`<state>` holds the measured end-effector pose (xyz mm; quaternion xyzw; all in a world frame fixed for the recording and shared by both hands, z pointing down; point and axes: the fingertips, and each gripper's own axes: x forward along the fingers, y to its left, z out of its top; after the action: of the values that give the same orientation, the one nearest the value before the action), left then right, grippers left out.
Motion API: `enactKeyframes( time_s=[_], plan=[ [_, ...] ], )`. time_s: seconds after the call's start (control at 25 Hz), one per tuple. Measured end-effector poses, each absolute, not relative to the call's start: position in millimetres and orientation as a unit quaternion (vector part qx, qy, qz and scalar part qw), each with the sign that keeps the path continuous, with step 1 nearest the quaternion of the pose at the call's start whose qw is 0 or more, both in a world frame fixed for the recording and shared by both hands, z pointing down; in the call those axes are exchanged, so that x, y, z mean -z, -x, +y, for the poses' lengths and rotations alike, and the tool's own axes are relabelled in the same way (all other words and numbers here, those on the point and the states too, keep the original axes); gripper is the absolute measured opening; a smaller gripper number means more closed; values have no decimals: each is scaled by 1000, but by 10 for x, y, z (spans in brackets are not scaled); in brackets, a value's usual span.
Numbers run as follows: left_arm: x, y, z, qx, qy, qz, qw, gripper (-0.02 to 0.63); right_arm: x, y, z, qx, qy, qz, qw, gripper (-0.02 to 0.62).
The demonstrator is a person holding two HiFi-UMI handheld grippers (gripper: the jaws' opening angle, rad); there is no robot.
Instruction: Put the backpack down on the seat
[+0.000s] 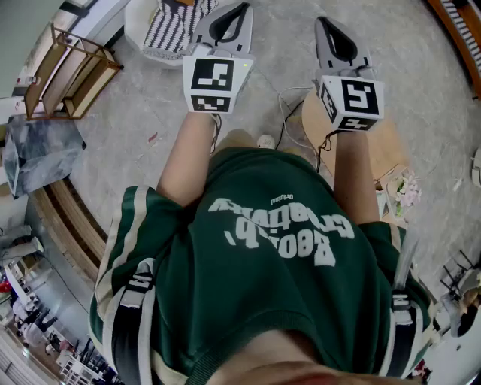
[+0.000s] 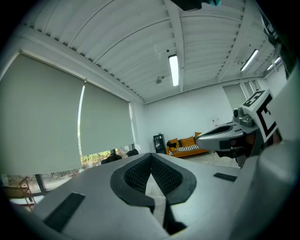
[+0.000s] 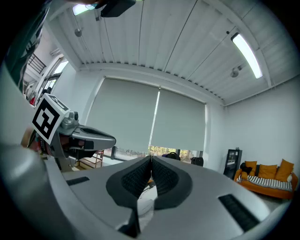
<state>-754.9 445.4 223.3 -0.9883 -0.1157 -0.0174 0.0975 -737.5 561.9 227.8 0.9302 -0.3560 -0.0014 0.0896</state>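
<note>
I see only the backpack's black shoulder straps (image 1: 129, 304), which run over the green shirt on both shoulders; the bag itself is hidden behind the person. A white round seat with a striped cushion (image 1: 171, 28) stands on the floor ahead at the left. My left gripper (image 1: 230, 10) is held out level in front of the body, shut and empty, just right of that seat. Beside it my right gripper (image 1: 328, 25) is also shut and empty. In the left gripper view the left gripper (image 2: 151, 157) has its jaws together. In the right gripper view the right gripper (image 3: 151, 162) does too.
A round wooden table (image 1: 379, 147) with cables trailing beside it sits below my right hand. A wooden rack (image 1: 71, 71) stands at the far left. An orange sofa (image 3: 266, 180) lines the far wall, and large blinds (image 2: 51, 117) cover the windows.
</note>
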Motion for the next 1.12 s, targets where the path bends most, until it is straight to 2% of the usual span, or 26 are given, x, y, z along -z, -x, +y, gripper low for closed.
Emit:
enactKeyframes(
  time_s=[0.8,1.12],
  plan=[
    [-2201,7424,4329,22,989,-104,105,18,-2251,7211,5495,10,-923,-370,103,35],
    [-2326,6782,3882,30,987,-106,113,18,-2357,6611,5109,-1,-924,-365,117,35]
  ],
)
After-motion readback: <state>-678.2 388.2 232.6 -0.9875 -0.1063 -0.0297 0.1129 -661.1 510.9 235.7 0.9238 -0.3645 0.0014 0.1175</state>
